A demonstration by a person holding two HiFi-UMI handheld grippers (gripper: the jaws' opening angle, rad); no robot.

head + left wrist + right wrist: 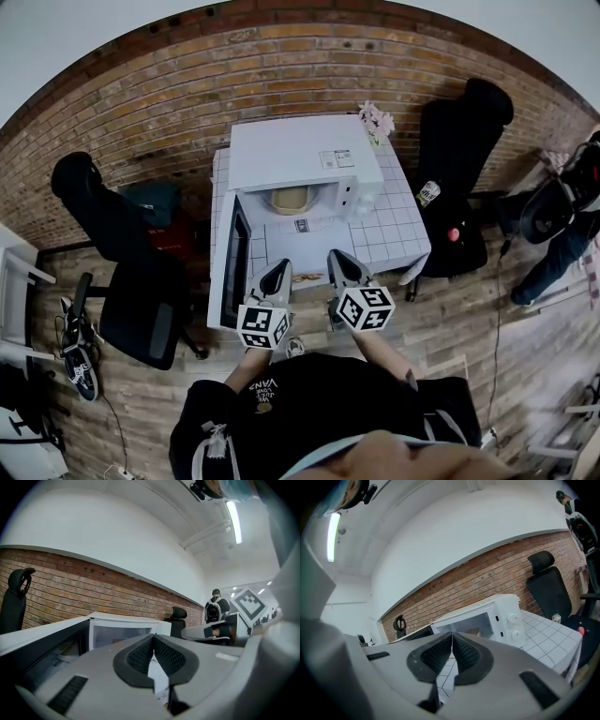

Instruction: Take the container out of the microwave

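Container [290, 200] only half seen, upper part tucked under the microwave [305, 155] cavity roof. Label print on the microwave top too small to read (same for the bottle [427, 193] just beside the counter [394, 236]). Person [567, 216] cut off by the right edge.

The head view looks steeply down from above onto the bench [398, 234] and the open microwave [300, 155] beyond the fingers [277, 279]. Each gripper view rides close behind its own fingers, facing level at that microwave, which all three views share.
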